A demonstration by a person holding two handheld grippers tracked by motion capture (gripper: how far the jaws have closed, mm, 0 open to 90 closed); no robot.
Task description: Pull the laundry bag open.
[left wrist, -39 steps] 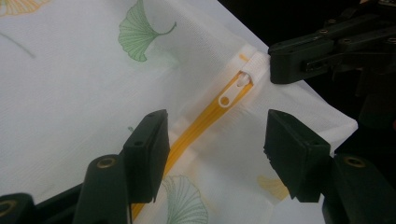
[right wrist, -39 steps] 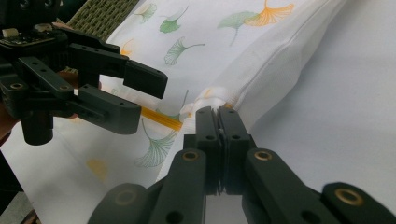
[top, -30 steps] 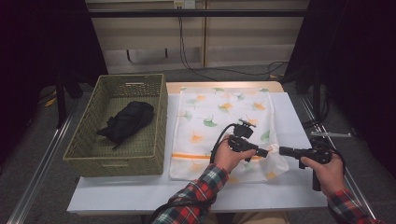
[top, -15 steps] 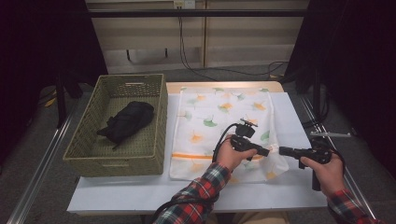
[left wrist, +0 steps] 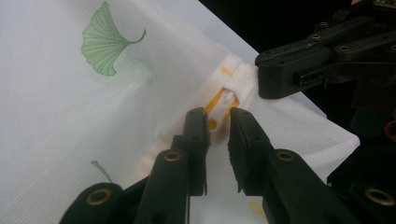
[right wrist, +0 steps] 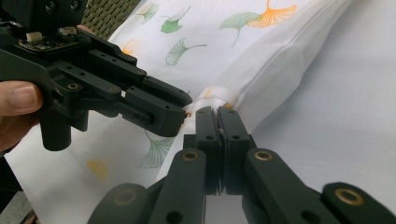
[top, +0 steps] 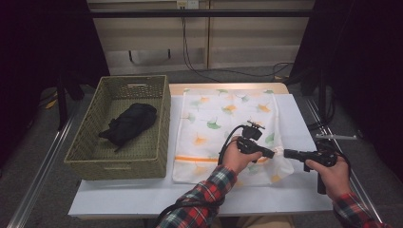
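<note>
- Your left gripper (top: 274, 153) sits over the right end of the mesh laundry bag (top: 228, 123). Its jaws stand slightly apart, one on each side of the white zipper pull (left wrist: 227, 97); they are not clamped on it.
- Your right gripper (top: 286, 153) meets the left one tip to tip. Its jaws are closed tight on the white fabric tab (right wrist: 210, 100) at the end of the orange zipper (top: 204, 159).
- The laundry bag, white with green and orange ginkgo leaves, lies flat on the white table (top: 142, 194), just beside the wicker basket (top: 90, 156).
- The pinched corner of the bag is lifted a little off the table.
- The wicker basket stands at the table's left and holds a black bundle of cloth (top: 129, 124).
- Your left hand (top: 236, 159) and right hand (top: 332, 173) grip the handles; both sleeves are red plaid.
</note>
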